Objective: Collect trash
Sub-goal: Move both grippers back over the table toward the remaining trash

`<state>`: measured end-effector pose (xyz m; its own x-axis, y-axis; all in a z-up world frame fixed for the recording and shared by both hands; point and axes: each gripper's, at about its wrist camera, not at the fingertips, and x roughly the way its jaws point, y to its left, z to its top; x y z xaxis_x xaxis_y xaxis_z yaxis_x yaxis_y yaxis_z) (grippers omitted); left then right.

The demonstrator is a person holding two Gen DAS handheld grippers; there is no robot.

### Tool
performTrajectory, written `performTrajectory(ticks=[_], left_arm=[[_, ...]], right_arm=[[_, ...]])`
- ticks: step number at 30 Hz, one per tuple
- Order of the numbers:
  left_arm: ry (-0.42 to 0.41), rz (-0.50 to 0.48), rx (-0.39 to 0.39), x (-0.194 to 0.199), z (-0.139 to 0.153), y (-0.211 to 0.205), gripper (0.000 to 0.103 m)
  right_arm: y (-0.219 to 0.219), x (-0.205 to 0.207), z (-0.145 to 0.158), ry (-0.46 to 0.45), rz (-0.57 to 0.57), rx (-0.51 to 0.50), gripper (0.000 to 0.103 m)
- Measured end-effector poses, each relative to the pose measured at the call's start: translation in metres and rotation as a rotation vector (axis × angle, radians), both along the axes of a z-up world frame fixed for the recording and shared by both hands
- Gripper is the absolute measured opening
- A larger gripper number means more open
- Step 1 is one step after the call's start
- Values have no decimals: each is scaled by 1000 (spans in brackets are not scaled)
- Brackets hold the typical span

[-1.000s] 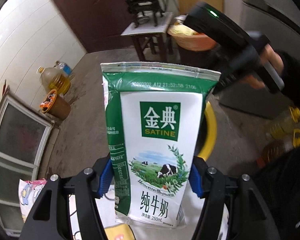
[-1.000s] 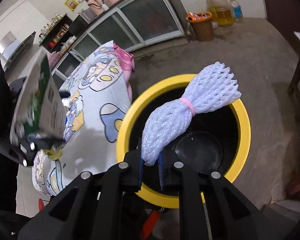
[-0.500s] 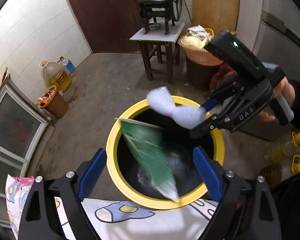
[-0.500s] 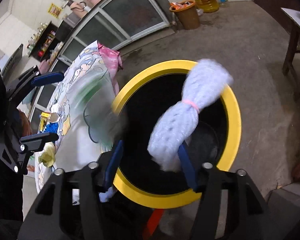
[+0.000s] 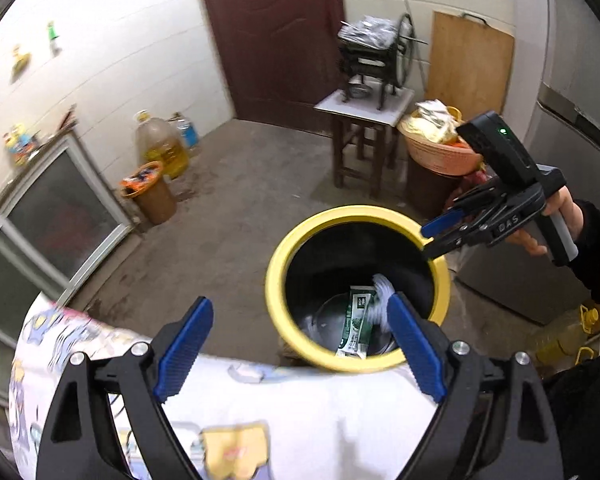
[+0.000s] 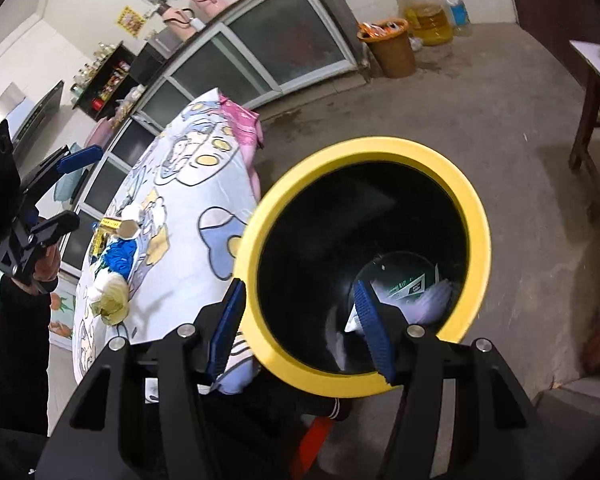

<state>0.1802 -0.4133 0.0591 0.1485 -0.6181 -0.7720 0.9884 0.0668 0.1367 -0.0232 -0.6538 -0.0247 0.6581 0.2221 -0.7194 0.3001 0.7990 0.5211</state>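
Hovering above the bin (image 5: 272,280), both grippers are spread wide and hold nothing: the left gripper (image 5: 300,344) sits over the table (image 5: 300,420) edge, aimed down at the bin mouth, and the right gripper (image 6: 300,320) straddles the near rim, so anything let go drops straight in. The carton (image 5: 354,328) lies at the bottom of the bin, leaning against the wall, with the foam net (image 5: 382,292) beside and touching it; the right view shows the same pair low in the black well. More scraps (image 6: 114,264) lie well apart on the tablecloth, so the job looks only partly done. A second ago the left fingers clamped the carton upright and the right ones pinched the net over the bin; half a second ago both pieces were blurred in mid-fall, the jaws already parted
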Motion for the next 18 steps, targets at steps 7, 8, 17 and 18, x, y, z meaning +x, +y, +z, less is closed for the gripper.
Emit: performTrajectory(ticks=[7, 8, 17, 18], left_arm=[[-60, 215, -54, 30, 24, 118, 92], [-74, 253, -57, 34, 27, 141, 92], [-149, 559, -45, 34, 21, 306, 95], [-140, 606, -42, 32, 15, 324, 95]], right_arm=[[42, 16, 26, -65, 69, -93, 55], [49, 20, 29, -75, 84, -103, 55], [164, 73, 53, -142, 344, -235, 55], [177, 77, 53, -147, 375, -251, 55]])
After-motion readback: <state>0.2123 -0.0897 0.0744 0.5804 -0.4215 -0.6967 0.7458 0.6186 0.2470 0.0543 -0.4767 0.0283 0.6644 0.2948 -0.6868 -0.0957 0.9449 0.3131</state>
